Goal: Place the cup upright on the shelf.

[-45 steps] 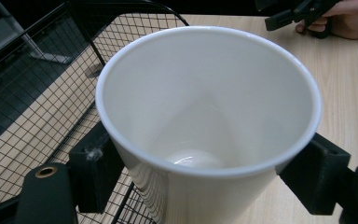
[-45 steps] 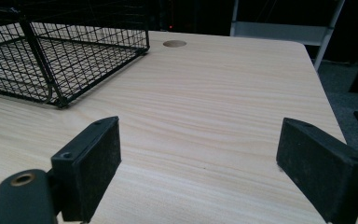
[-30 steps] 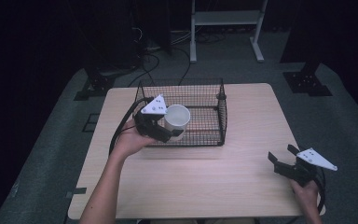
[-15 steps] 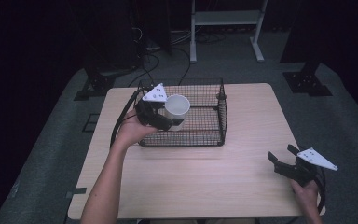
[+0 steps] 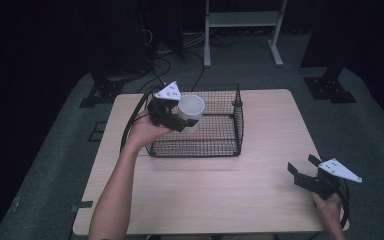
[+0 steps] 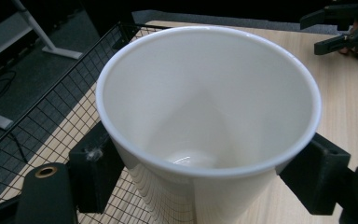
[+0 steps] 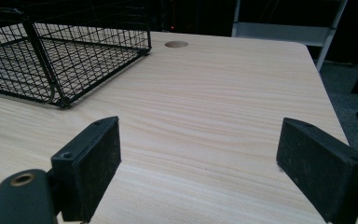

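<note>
L gripper (image 5: 182, 116) is clamped on a white cup (image 5: 191, 110), one black jaw each side of the cup wall, seen close in the left gripper view (image 6: 209, 116). Cup is upright, mouth open, inside looks empty, held above the left part of the black wire basket (image 5: 230, 145), near its left wall. L hand (image 5: 142, 131) reaches in from the basket's left side. R gripper (image 5: 306, 173) sits w/ jaws wide apart near the table's (image 5: 205, 190) front right corner, nothing btwn them, just bare wood in the right gripper view (image 7: 198, 154). Basket is well apart from the R gripper. A round hole (image 7: 176, 44) shows in the tabletop beyond the basket corner.
</note>
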Demonstrator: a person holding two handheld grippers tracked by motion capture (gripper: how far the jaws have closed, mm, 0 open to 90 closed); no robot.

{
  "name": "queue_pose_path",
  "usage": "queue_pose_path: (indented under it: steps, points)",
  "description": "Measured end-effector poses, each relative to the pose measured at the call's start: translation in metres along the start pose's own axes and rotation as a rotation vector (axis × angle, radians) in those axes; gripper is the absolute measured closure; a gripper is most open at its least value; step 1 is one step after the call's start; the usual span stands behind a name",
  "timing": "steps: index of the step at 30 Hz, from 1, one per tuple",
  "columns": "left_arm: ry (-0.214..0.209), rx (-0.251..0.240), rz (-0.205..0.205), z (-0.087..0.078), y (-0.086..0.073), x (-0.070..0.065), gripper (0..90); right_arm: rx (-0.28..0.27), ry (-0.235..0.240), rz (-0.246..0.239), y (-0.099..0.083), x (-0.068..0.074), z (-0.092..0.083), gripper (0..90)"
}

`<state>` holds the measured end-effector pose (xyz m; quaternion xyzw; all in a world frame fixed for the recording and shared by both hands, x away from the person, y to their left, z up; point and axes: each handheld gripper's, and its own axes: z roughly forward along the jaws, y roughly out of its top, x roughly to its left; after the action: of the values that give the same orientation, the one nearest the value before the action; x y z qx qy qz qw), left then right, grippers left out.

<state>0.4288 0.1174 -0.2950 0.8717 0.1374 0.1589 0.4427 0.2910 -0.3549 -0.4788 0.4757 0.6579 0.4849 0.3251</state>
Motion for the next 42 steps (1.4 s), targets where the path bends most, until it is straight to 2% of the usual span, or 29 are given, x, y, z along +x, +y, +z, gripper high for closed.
queue_pose_path:
  steps: [4, 5, 7, 19, 23, 36, 42]
  points:
    - [0.002, -0.002, -0.004, 0.002, 0.002, 0.004, 21.5, 0.0, 0.0, 0.0, 0.0, 0.0, 0.0, 12.9]
    - [0.015, -0.011, -0.002, 0.002, 0.002, 0.006, 21.4, 0.0, -0.001, 0.001, 0.0, 0.0, 0.0, 12.9]
    - [0.015, -0.021, -0.008, 0.003, 0.002, 0.008, 21.4, 0.0, -0.001, 0.001, 0.0, 0.0, 0.0, 12.9]
    - [0.008, -0.002, -0.006, 0.013, 0.005, 0.015, 21.4, 0.0, 0.002, 0.003, 0.0, -0.001, 0.0, 12.9]
    - [0.03, -0.015, -0.005, 0.017, 0.005, 0.017, 21.4, 0.001, 0.002, 0.003, 0.0, -0.001, 0.0, 12.9]
    - [0.011, 0.023, -0.024, 0.036, 0.0, 0.025, 21.4, 0.0, 0.005, 0.005, 0.0, -0.001, 0.0, 12.9]
    - [0.002, 0.021, -0.037, 0.044, -0.001, 0.029, 21.4, 0.0, 0.005, 0.007, 0.0, -0.001, 0.0, 12.9]
